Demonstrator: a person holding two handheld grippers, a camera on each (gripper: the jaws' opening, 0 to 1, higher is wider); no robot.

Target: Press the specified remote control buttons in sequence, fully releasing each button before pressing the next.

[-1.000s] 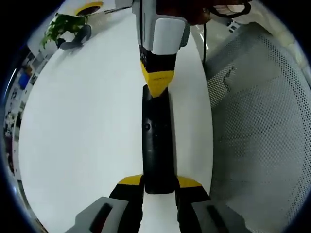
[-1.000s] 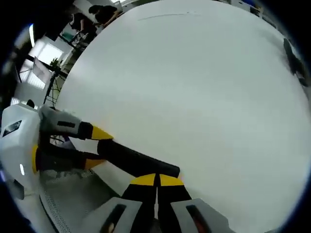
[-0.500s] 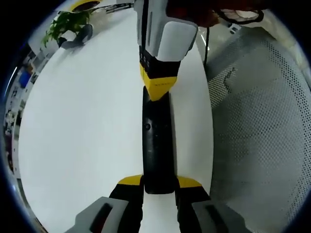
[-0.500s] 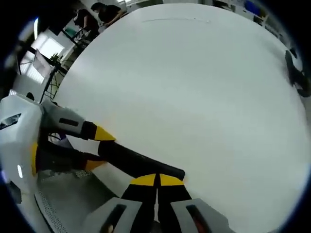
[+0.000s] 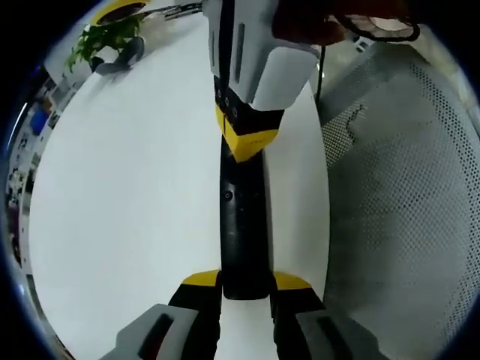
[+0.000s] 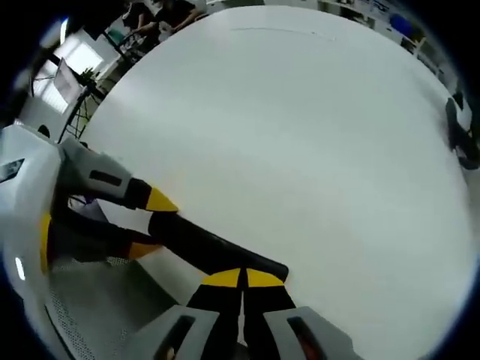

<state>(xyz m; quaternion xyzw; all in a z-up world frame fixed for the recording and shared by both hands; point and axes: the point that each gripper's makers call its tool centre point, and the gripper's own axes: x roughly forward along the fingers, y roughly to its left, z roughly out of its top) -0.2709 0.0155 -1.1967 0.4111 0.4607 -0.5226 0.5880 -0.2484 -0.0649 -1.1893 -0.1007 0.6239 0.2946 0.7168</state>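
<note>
Remote control (image 5: 241, 225), long and black, lies lengthwise on the white bench (image 5: 127, 202), close to the bench's edge, with a perforated grey mesh surface (image 5: 405, 210) beyond that edge. Left tongs (image 5: 245, 283) grip its near end, one yellow-tipped jaw on each side of the body. From the far end the right tongs (image 5: 245, 142) reach down, their yellow tips pressed together and resting on the remote's top face. A small round button (image 5: 228, 196) shows on the black face between the two tools.

Seen from the right gripper view, the right tongs (image 6: 241, 279) are closed, jaws meeting with no gap, tips sitting on the end of the remote (image 6: 214, 251), which runs off to the left into the left tongs (image 6: 154, 225). The white bench (image 6: 300, 150) stretches wide beyond.

At the far corner of the bench stand a green plant (image 5: 101, 37) and a grey object (image 5: 120, 60) beside it.
</note>
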